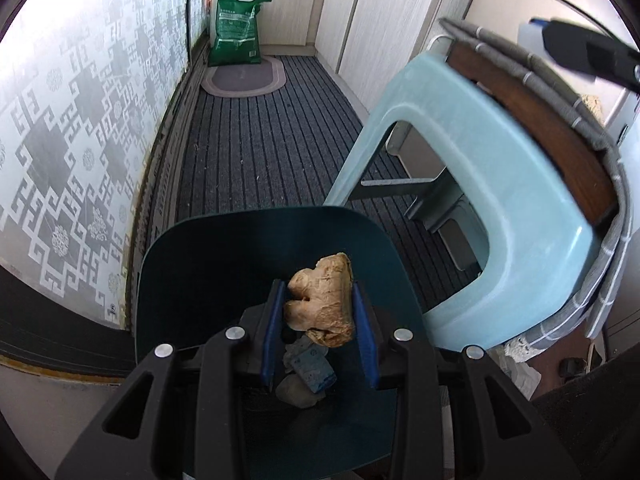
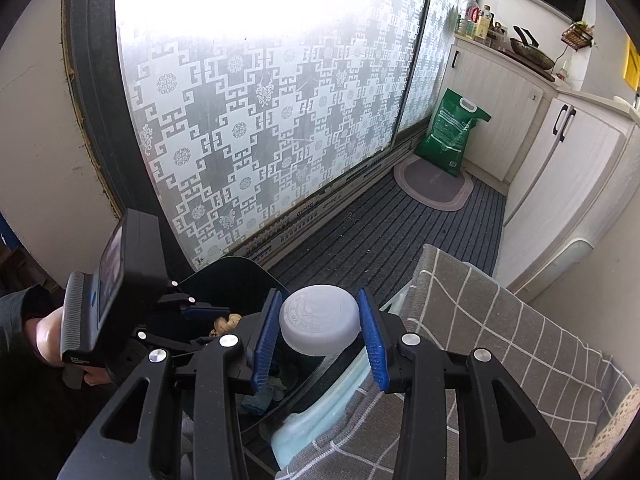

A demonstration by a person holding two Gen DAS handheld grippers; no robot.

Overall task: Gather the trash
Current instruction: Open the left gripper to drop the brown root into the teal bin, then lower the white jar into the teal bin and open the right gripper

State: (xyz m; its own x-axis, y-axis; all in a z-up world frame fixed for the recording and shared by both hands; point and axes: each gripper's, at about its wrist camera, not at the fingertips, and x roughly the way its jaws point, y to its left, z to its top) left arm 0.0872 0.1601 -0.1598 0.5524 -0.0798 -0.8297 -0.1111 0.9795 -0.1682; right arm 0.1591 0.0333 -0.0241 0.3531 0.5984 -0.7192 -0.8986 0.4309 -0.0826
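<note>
The dark trash bin (image 1: 192, 280) is sitting open right under both tongs, so things can drop in. The right tongs (image 2: 320, 330) are squeezing a white bottle (image 2: 319, 325) above it. The left tongs (image 1: 319, 316) are pinching a brown ginger lump (image 1: 320, 300) over the trash inside.
</note>
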